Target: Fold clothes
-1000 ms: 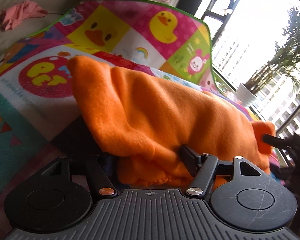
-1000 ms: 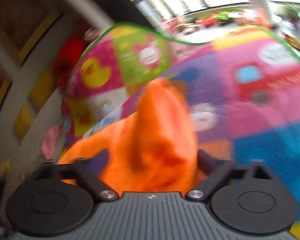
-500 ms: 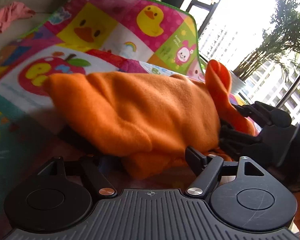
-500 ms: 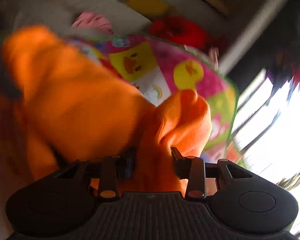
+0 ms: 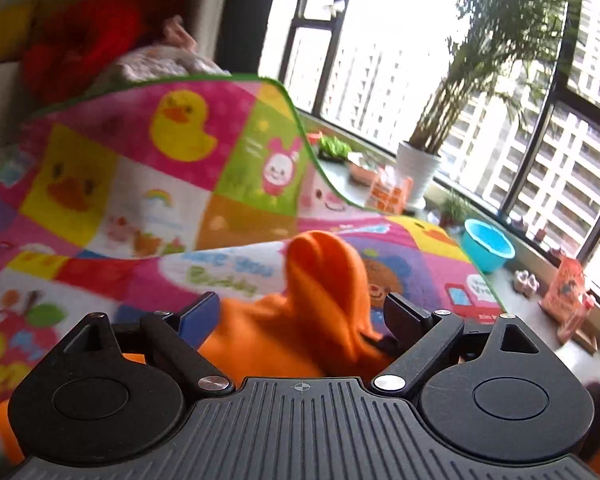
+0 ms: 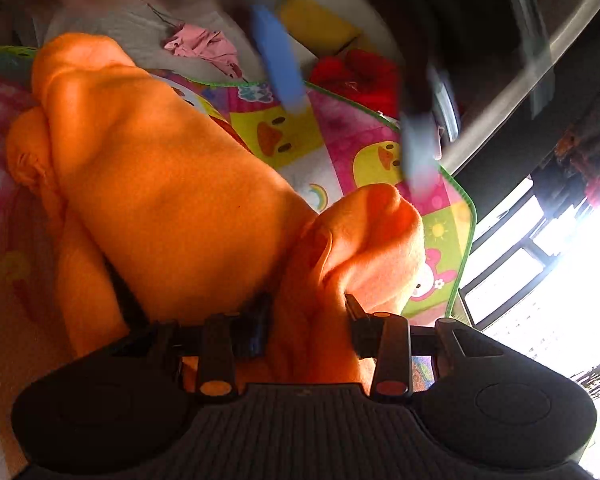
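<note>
An orange fleece garment (image 6: 172, 200) lies bunched on a colourful play mat (image 5: 148, 200). My right gripper (image 6: 306, 312) is shut on a fold of the garment, which bulges above the jaws. In the left wrist view the left gripper (image 5: 300, 312) has its jaws wide apart, with an orange fold of the garment (image 5: 320, 304) standing loosely between them. The left gripper also shows blurred in the right wrist view (image 6: 340, 92), above the mat with its blue fingers apart.
A pink garment (image 6: 204, 46) and a red one (image 6: 356, 74) lie beyond the mat on a grey surface. A windowsill to the right holds a potted plant (image 5: 418, 168), a blue bowl (image 5: 486, 246) and small packets.
The left gripper has opened, let go of the garment and swung up to the right. The right gripper has stayed shut on its fold and carried it across the garment.
</note>
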The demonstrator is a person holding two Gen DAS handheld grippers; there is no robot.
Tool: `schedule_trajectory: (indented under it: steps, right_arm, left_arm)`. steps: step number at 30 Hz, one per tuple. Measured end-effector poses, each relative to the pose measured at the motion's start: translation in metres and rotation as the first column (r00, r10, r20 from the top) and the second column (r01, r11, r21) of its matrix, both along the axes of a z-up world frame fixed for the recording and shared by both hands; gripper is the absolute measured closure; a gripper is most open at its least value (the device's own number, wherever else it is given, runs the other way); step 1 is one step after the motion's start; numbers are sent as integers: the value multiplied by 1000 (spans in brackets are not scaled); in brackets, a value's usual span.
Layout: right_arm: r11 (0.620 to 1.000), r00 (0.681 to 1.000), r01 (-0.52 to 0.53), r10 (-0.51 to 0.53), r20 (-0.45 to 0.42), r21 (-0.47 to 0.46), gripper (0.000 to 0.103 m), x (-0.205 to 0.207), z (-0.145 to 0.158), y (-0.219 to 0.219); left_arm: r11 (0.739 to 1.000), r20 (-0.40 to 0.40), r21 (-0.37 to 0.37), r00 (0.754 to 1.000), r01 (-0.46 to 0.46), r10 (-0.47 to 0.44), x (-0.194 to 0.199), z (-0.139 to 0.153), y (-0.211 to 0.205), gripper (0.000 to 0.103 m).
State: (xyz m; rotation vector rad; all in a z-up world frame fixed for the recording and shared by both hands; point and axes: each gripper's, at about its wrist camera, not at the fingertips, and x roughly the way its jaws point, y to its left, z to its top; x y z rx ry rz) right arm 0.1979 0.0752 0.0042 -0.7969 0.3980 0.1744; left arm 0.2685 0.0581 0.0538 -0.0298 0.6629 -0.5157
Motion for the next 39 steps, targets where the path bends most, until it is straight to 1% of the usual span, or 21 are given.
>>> schedule_trajectory:
  steps: [3,5,7,8,9,10,11,13,15,17,20,22,23,25,26,28,31,33,36,38,39]
  right_arm:
    - [1000,1000,-9,9,-1,6,65,-3,0,-4]
    - [999,1000,-14,14,-10,35,65,-5,3,-9]
    - [990,998,-10,18,-52,141,64,-7,13,-23]
    - [968,997,-3,24,-80,249,59,-8,21,-35]
    - [935,994,7,33,-107,355,52,-10,29,-48]
    - [889,990,21,44,-131,458,31,-11,37,-61]
    - [816,988,45,50,-148,576,18,-13,43,-78]
    - [658,978,132,37,-207,741,16,-9,44,-105]
    - [489,960,232,26,-280,841,16,-2,41,-128]
    - [417,941,308,0,-338,855,16,11,30,-133]
    - [377,905,396,-7,-425,837,16,41,8,-131]
    - [358,891,419,15,-454,834,17,45,-5,-123]
    - [374,901,400,6,-433,837,24,46,-5,-116]
    - [390,904,389,10,-427,834,37,53,-5,-110]
    - [401,906,383,11,-423,832,50,55,-5,-107]
    - [466,918,358,-16,-397,809,56,57,-1,-102]
    - [681,956,254,-68,-286,687,62,51,9,-77]
    - [785,978,175,-67,-199,594,63,41,17,-56]
    - [907,997,63,-38,-67,415,64,26,30,-26]
    - [977,998,-49,39,53,207,64,10,27,6]
    - [991,991,-97,87,103,96,64,2,25,21]
  left_arm:
    - [998,-48,56,999,27,-24,32,-16,-40,16]
    - [996,-62,87,998,25,-20,38,-28,-44,16]
    - [993,-74,118,997,21,-12,43,-40,-45,16]
    - [992,-76,120,997,24,-15,42,-43,-41,16]
    - [993,-78,116,997,29,-20,42,-45,-38,16]
    - [993,-82,110,996,33,-24,42,-45,-35,16]
    - [994,-89,101,996,36,-27,42,-46,-31,16]
    - [996,-112,76,993,37,-28,44,-45,-24,15]
    - [998,-134,46,991,30,-24,46,-46,-18,15]
    - [1000,-156,17,988,23,-20,48,-48,-13,15]
    - [1000,-159,5,987,20,-19,48,-48,-9,15]
    - [1000,-160,-11,987,14,-16,47,-47,-4,15]
    - [1000,-158,-18,987,10,-13,46,-46,-2,15]
    - [999,-152,-36,988,-3,-3,43,-40,7,16]
    - [999,-148,-48,989,-12,5,40,-34,15,17]
    - [997,-136,-69,990,-32,23,32,-21,32,16]
    - [994,-116,-53,989,-95,88,13,-8,67,15]
    - [989,-126,-44,983,-142,136,3,-8,93,15]
    - [976,-161,-24,965,-215,209,-5,-20,125,16]
    - [967,-209,-19,947,-254,245,-4,-35,140,16]
    - [964,-230,-24,940,-264,251,-3,-41,145,16]
